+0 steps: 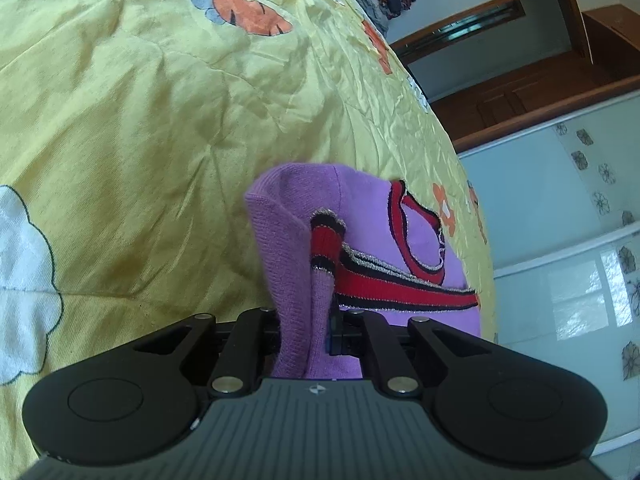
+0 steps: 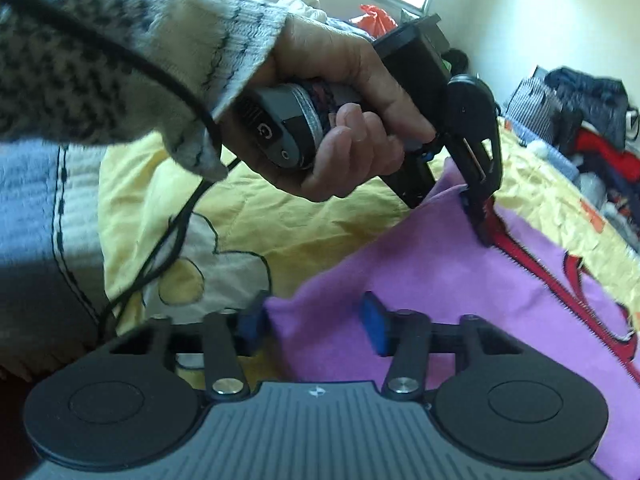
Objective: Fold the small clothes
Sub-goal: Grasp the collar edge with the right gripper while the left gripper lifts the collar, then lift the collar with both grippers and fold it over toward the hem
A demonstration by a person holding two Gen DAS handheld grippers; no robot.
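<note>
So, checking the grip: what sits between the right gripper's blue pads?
In the right wrist view, a corner of the purple knitted sweater lies between the right gripper pads, which aren't visibly pressing.

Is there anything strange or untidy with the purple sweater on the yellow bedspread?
The purple knitted sweater with red stripes has one edge bunched upright inside the left gripper, not flat on the yellow printed bedspread.

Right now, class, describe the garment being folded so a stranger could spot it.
Find the yellow bedspread with printed flowers. On it lies a small purple sweater, its edge pinched by the left gripper. Only it has red and black stripes.
</note>
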